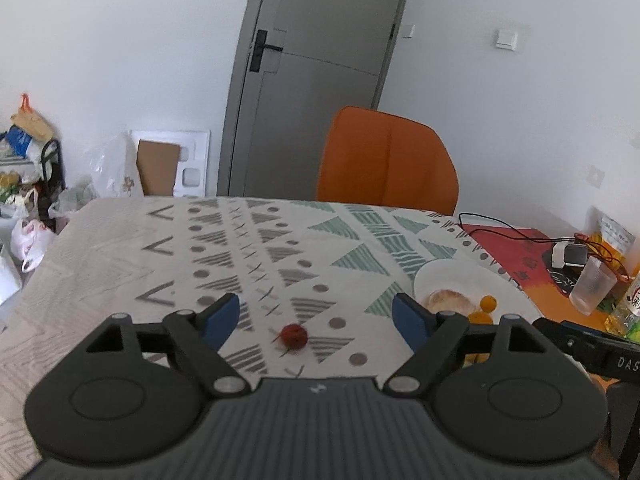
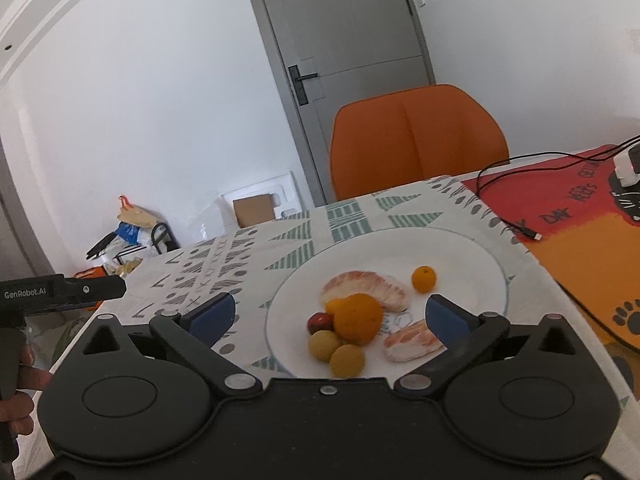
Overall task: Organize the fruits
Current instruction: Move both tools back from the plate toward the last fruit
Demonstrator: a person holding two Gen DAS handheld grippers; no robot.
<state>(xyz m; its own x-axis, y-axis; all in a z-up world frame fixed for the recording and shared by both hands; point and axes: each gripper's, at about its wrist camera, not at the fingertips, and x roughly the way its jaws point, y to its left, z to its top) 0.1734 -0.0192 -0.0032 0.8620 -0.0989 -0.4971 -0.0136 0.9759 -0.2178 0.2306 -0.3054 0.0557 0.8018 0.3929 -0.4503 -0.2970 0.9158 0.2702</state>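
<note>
A small red fruit with a thin stem lies alone on the patterned tablecloth, between and just ahead of the fingers of my open, empty left gripper. A white plate holds an orange, a small orange fruit, two yellow fruits, a red fruit and two pomelo segments. My right gripper is open and empty, hovering over the plate's near side. The plate also shows in the left wrist view.
An orange chair stands at the table's far side. A red-orange mat with a black cable, a white charger, a plastic cup and bottles lie to the right. The left gripper's body shows at the right view's left.
</note>
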